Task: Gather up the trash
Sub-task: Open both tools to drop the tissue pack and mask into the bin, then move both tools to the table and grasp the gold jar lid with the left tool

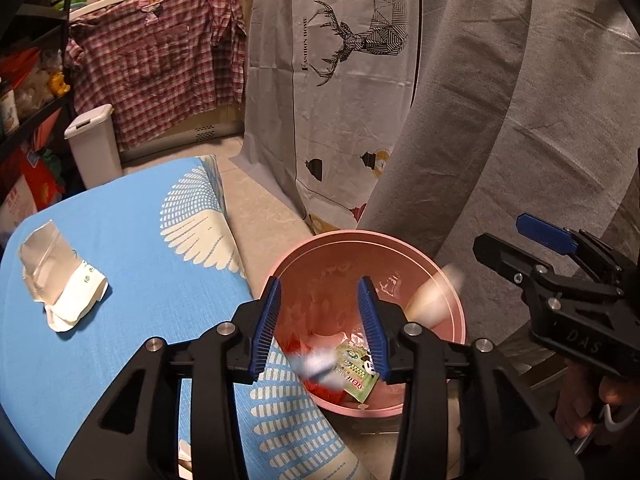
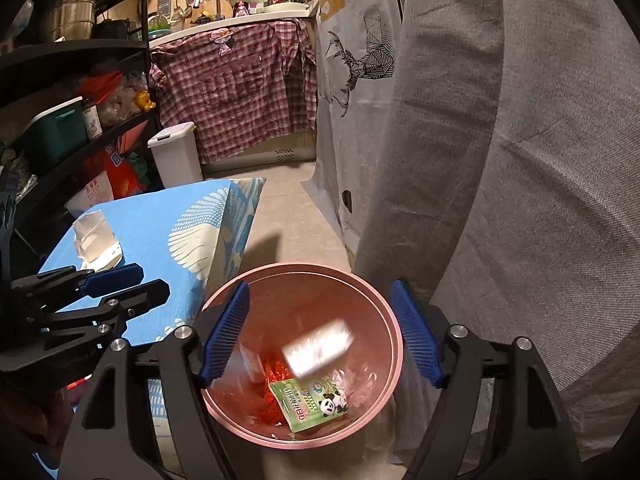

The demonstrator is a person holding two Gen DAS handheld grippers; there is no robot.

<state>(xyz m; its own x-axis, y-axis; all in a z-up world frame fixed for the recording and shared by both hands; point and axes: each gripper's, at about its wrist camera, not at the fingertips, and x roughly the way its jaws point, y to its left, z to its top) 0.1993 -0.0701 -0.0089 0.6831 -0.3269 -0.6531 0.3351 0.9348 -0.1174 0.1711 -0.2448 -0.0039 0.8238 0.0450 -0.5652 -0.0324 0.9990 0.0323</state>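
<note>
A pink bin stands on the floor beside the blue-clothed table. Inside it lie a green panda packet and red wrappers. My left gripper is open over the bin's near-left rim; a blurred white scrap hangs free below its pads. My right gripper is open over the bin, and a blurred white piece is in mid-air, touching neither pad. A crumpled silver-and-white wrapper lies on the table.
A white lidded bin stands behind the table. A grey cloth and a deer-print sheet hang to the right of the pink bin. A plaid shirt hangs at the back; dark shelves fill the left.
</note>
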